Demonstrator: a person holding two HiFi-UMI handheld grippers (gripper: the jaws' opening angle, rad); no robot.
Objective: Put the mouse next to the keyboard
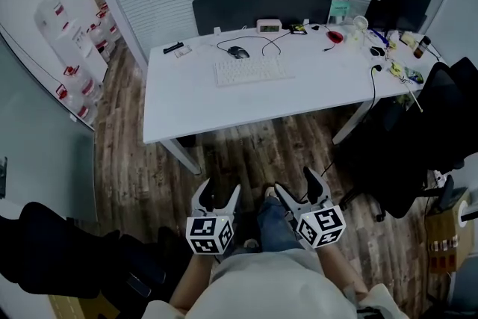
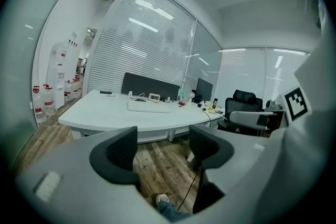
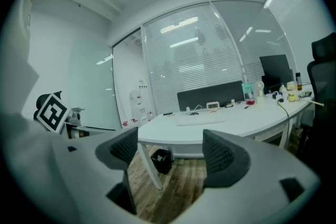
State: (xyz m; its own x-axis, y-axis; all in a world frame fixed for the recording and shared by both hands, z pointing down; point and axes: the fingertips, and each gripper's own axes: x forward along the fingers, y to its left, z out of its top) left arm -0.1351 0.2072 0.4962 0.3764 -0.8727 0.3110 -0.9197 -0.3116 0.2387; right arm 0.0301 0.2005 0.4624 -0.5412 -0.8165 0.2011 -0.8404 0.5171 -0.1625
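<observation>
A dark mouse (image 1: 239,52) lies on the white desk (image 1: 194,104), just behind the white keyboard (image 1: 252,71), with its cable looping away. Both grippers hang over the wooden floor, well short of the desk. My left gripper (image 1: 219,198) is open and holds nothing; my right gripper (image 1: 300,189) is open and holds nothing. In the left gripper view the left gripper (image 2: 164,148) frames the floor, with the keyboard (image 2: 148,107) far off. In the right gripper view the right gripper (image 3: 177,155) frames the desk's legs, and the keyboard (image 3: 200,120) lies beyond.
A dark partition (image 1: 261,10) backs the desk. Cables, a red dish (image 1: 335,36), a monitor (image 1: 403,5) and small clutter fill the desk's right end. Black chairs (image 1: 426,131) stand at the right. Water bottles (image 1: 75,48) line the left wall. A black bin (image 3: 160,160) sits under the desk.
</observation>
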